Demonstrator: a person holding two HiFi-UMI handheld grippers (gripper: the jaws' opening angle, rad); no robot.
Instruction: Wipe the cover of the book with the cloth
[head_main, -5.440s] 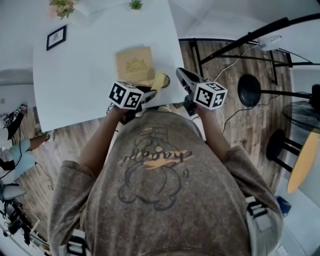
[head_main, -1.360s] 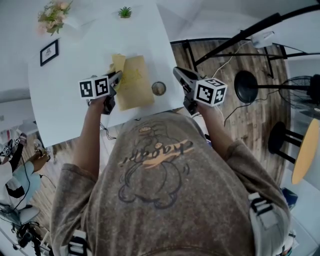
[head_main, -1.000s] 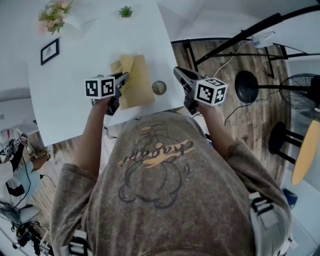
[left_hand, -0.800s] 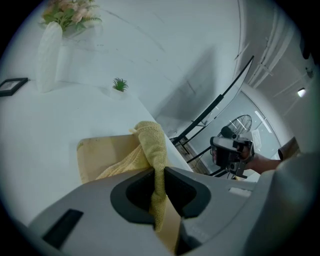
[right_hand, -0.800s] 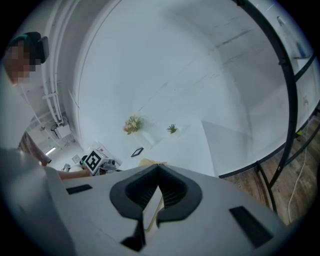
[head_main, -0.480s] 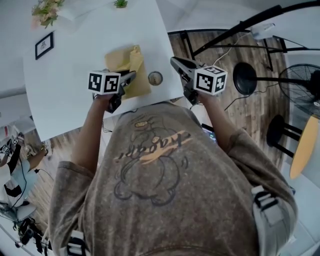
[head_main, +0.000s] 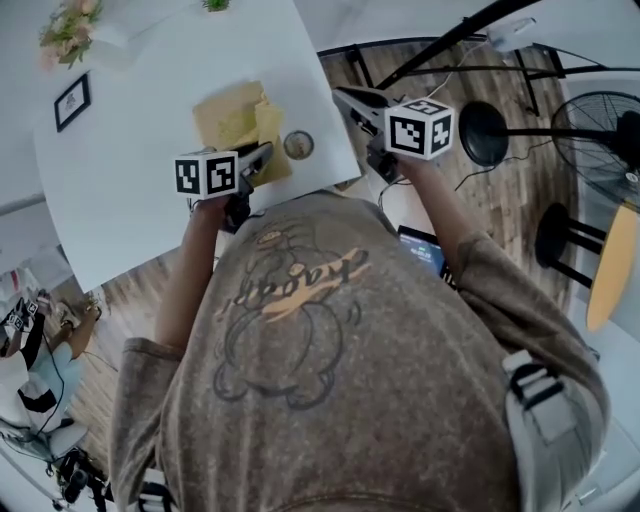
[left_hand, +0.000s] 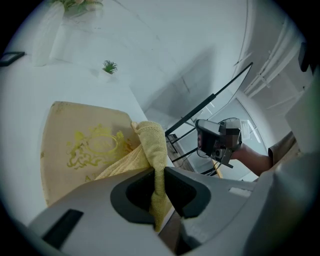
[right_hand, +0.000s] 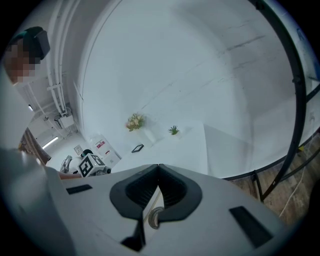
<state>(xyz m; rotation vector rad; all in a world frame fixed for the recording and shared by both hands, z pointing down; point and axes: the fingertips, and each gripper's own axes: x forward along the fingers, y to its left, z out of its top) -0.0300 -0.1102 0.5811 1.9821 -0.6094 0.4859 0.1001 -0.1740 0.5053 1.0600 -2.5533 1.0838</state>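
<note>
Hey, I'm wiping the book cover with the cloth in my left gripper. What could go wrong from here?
1. Nothing pins the book. The right gripper is shut, empty and away from it, so a stroke may slide the book instead of wiping it.
2. A small round object sits beside the cloth near the table edge, and a sweep could knock it off.
3. The left gripper pinches only a narrow fold of the cloth, which might pull free.
</note>
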